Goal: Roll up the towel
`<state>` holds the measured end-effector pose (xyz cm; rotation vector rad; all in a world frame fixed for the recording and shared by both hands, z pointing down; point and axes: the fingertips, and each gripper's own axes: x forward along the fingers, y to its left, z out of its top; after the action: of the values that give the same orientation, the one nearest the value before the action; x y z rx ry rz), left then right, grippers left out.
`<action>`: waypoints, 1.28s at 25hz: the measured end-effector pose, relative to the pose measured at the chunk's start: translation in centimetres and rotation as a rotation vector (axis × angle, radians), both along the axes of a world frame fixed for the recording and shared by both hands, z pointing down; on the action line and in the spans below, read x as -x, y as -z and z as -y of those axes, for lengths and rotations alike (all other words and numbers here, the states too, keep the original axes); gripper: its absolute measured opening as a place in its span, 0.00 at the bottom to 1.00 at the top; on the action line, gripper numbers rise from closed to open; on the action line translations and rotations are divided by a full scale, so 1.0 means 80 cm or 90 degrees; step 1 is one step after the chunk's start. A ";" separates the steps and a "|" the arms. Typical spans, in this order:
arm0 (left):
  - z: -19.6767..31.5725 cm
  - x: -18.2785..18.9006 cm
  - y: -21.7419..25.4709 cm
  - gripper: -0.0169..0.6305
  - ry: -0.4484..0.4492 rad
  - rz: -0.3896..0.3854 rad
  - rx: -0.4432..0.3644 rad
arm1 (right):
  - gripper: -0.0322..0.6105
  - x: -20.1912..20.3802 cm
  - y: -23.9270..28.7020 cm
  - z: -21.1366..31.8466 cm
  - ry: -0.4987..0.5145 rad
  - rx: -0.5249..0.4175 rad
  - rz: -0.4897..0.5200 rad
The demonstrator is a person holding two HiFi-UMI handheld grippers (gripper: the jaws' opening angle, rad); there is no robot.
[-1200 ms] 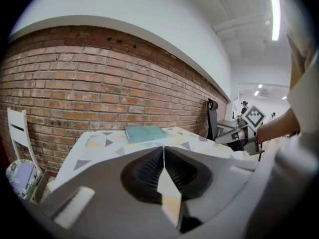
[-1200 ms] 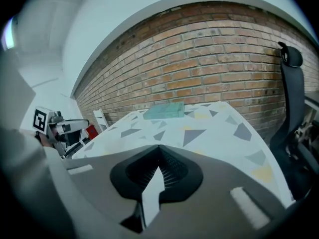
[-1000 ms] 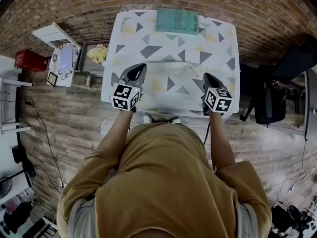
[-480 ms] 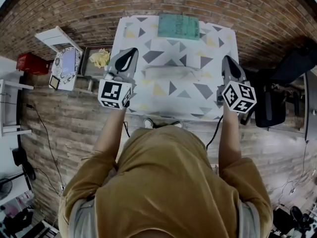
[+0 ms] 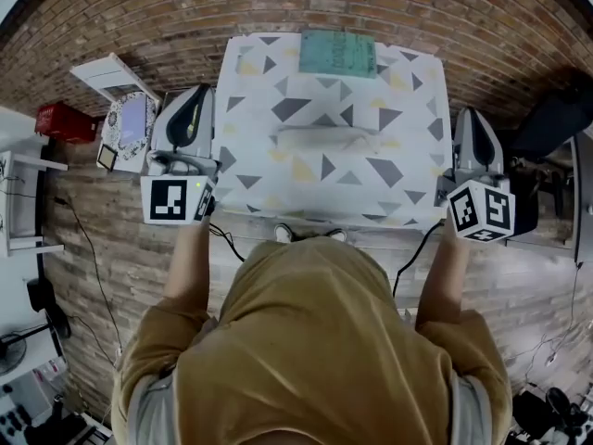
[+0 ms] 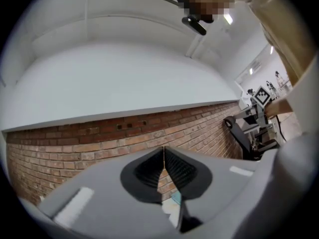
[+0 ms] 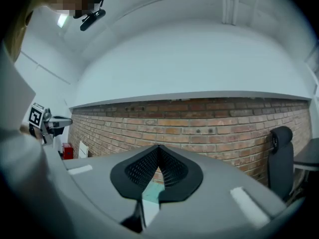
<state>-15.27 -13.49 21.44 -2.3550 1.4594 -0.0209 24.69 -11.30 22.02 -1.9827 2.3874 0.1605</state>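
At the far edge of the table (image 5: 408, 170), about midway along it, lies the teal towel (image 5: 336, 52). It looks flat and not yet rolled, with its long axis running side to side across the table. Nearer you, on the table's patterned cover, a pale crease (image 5: 324, 139) runs the same way; whether it is only a fold in the cover is unclear. Your left gripper (image 5: 193, 109) hangs off the table's left edge and your right gripper (image 5: 473, 128) off its right edge. Both are clenched on nothing, pads pressed together, aimed level at the brick wall (image 6: 75, 143) beyond the table. So the towel lies ahead of them and between them, neither hand clearly nearer. By my judgement you need both grippers inward and down, one toward each end of its near long edge.
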 end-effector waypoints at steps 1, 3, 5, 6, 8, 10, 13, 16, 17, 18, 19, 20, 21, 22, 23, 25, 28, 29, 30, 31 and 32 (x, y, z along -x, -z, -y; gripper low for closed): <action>-0.005 0.008 0.005 0.13 0.010 0.014 -0.016 | 0.05 -0.001 0.006 -0.005 -0.003 -0.006 -0.011; -0.018 0.020 0.012 0.13 0.029 0.031 -0.040 | 0.06 -0.003 0.014 -0.016 -0.011 -0.015 -0.037; -0.030 0.026 0.016 0.13 0.043 0.031 -0.044 | 0.05 -0.004 0.021 -0.026 -0.022 -0.021 -0.057; -0.036 0.029 0.016 0.13 0.049 0.029 -0.043 | 0.05 -0.004 0.024 -0.031 -0.027 -0.025 -0.065; -0.046 0.035 0.013 0.13 0.055 0.031 -0.045 | 0.05 -0.002 0.030 -0.041 -0.032 -0.033 -0.077; -0.056 0.040 0.012 0.13 0.057 0.028 -0.050 | 0.05 -0.001 0.033 -0.050 -0.033 -0.035 -0.076; -0.066 0.051 0.012 0.13 0.063 0.011 -0.048 | 0.05 -0.002 0.033 -0.061 -0.036 -0.025 -0.074; -0.072 0.061 0.011 0.12 0.073 0.007 -0.051 | 0.05 -0.004 0.033 -0.071 -0.038 -0.025 -0.083; -0.074 0.062 0.010 0.13 0.075 0.007 -0.051 | 0.05 -0.004 0.033 -0.074 -0.039 -0.026 -0.086; -0.077 0.063 0.009 0.12 0.077 0.005 -0.051 | 0.05 -0.004 0.033 -0.078 -0.041 -0.025 -0.090; -0.081 0.064 0.008 0.12 0.078 0.003 -0.049 | 0.05 -0.003 0.032 -0.082 -0.043 -0.022 -0.094; -0.085 0.064 0.007 0.12 0.079 0.001 -0.047 | 0.05 -0.002 0.032 -0.085 -0.046 -0.019 -0.099; -0.087 0.063 0.006 0.12 0.080 -0.001 -0.046 | 0.05 -0.001 0.033 -0.088 -0.049 -0.017 -0.103; -0.090 0.063 0.006 0.12 0.081 -0.003 -0.044 | 0.05 0.000 0.034 -0.090 -0.050 -0.017 -0.105; -0.091 0.062 0.005 0.13 0.082 -0.006 -0.043 | 0.05 0.000 0.034 -0.091 -0.050 -0.018 -0.106; -0.092 0.061 0.004 0.13 0.081 -0.012 -0.039 | 0.05 0.000 0.035 -0.093 -0.051 -0.015 -0.109; -0.092 0.059 0.005 0.12 0.079 -0.014 -0.036 | 0.05 0.000 0.035 -0.096 -0.050 -0.011 -0.113; -0.091 0.058 0.006 0.13 0.078 -0.014 -0.037 | 0.05 0.000 0.036 -0.096 -0.050 -0.011 -0.112; -0.091 0.056 0.008 0.13 0.076 -0.013 -0.038 | 0.05 -0.001 0.036 -0.096 -0.050 -0.012 -0.111; -0.090 0.055 0.009 0.13 0.074 -0.011 -0.039 | 0.05 0.000 0.036 -0.097 -0.050 -0.012 -0.110; -0.090 0.053 0.009 0.13 0.072 -0.010 -0.039 | 0.05 0.000 0.036 -0.097 -0.050 -0.012 -0.108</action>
<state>-19.53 -6.32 20.71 -2.2274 1.5756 0.0127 24.70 -3.52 19.17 -2.1365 2.3947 0.3671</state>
